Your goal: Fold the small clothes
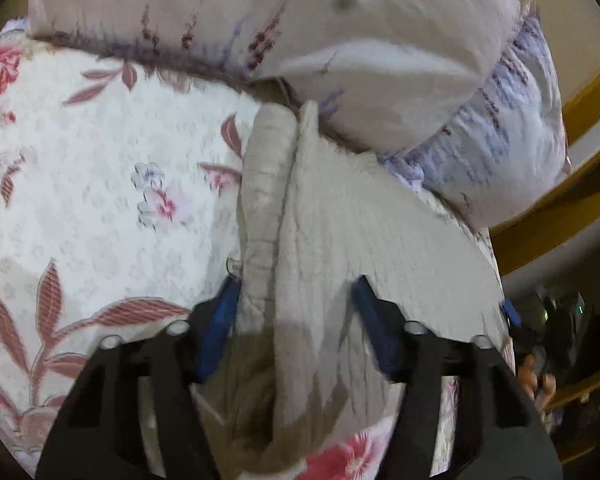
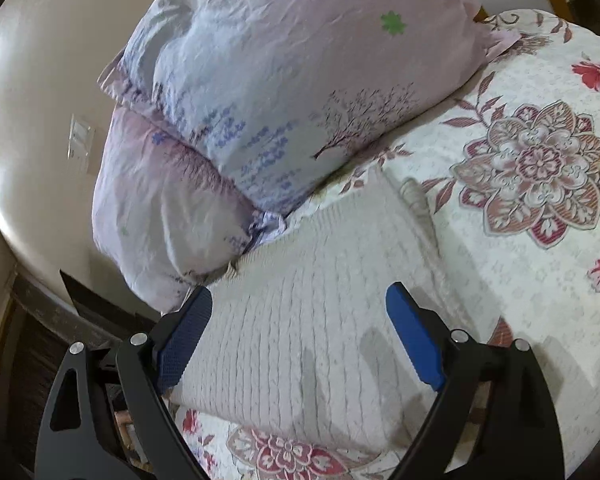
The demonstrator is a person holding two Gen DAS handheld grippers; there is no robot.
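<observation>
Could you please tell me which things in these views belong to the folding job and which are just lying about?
Part of the job:
knit garment
left gripper, open
right gripper, open

Just there:
pillows
floral bedspread

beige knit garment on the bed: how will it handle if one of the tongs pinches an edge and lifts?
The beige knit garment is probably floppy: in the left wrist view it already lies in soft rolled folds, so a lifted edge would likely drape. Its ribbed texture should give the blue pads decent grip. It looks light, and may drag across the floral bedspread.
</observation>
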